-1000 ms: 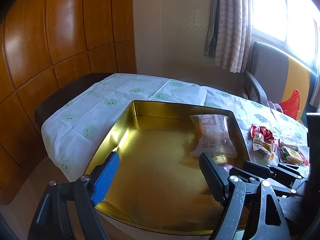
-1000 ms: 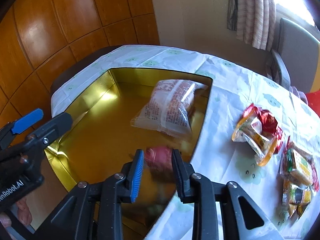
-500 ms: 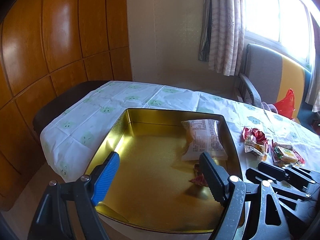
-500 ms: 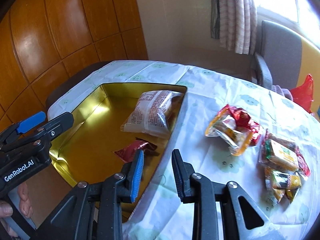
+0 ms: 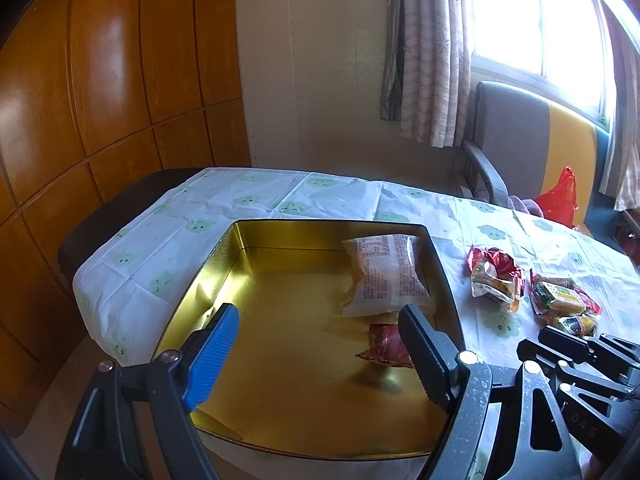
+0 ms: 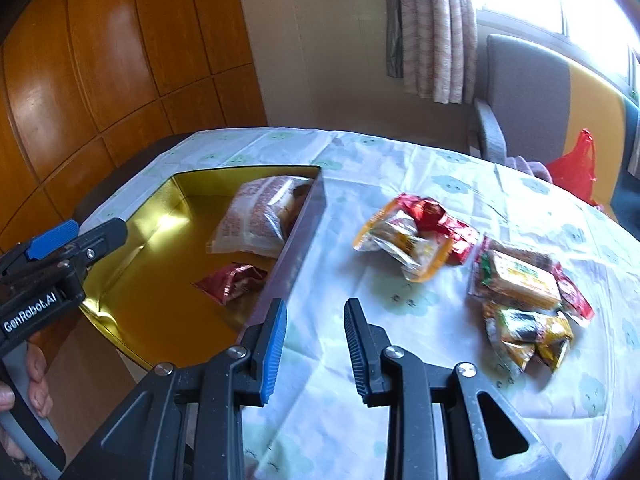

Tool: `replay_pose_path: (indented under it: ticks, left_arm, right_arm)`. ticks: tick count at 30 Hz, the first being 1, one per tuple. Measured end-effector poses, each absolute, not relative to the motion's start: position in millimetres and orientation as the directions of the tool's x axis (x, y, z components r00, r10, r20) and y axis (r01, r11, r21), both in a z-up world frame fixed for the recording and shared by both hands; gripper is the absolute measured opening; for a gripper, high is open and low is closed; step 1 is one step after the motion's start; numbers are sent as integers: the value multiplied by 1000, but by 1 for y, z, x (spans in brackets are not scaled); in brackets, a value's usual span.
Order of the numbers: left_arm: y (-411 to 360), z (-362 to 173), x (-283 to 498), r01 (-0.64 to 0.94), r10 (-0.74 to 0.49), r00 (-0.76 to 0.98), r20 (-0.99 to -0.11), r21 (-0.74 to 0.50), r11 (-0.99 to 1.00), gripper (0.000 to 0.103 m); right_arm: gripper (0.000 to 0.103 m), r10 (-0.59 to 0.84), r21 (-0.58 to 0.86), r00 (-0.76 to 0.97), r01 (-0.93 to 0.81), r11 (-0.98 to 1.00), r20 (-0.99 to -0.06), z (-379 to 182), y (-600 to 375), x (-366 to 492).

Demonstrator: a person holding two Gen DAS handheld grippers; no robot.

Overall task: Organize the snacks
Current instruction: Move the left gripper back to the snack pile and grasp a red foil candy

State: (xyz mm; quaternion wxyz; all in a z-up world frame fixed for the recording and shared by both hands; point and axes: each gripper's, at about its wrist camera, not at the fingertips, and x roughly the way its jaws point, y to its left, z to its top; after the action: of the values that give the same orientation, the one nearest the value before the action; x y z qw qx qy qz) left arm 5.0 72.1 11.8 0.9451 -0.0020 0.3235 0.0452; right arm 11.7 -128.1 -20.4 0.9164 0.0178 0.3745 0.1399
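Reaching right tongs [image 6: 315, 350], narrow and empty, toward loose snack packets [image 6: 416, 236] at 1 o'clock; widen first. Left tongs [image 5: 316, 352] wide, empty, over gold tin [image 5: 280, 360].

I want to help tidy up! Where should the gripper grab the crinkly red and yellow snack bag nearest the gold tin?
Probably the puffy clear and yellow end, coming from above. The bag lies flat on the tablecloth, and its near side is clear of the other packets.

Sunlit window [image 5: 532, 12], curtain [image 5: 428, 52], wood-panelled wall [image 5: 100, 80], armchair [image 5: 524, 148].
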Motion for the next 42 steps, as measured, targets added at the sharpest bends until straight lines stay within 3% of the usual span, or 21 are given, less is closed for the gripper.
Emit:
replay_pose_path:
  ticks: [25, 30, 37, 42]
  left_arm:
    - [-1, 5, 12, 181, -43, 748, -662, 141, 973, 82]
    - [-19, 7, 22, 296, -142, 700, -699, 103, 949, 79]
    - [-46, 13, 65, 418, -282, 576, -768, -20, 908, 65]
    - [-76, 10, 108, 464, -294, 506, -811, -31, 885, 65]
  right_arm:
    - [32, 26, 80, 669, 50, 996, -743, -66, -259, -35]
    - [32, 10, 81, 645, 81, 993, -764, -80, -272, -43]
    - [32, 13, 89, 647, 85, 992, -763, -84, -278, -41]
    - [32, 29, 106, 640, 83, 991, -768, -88, -281, -40]
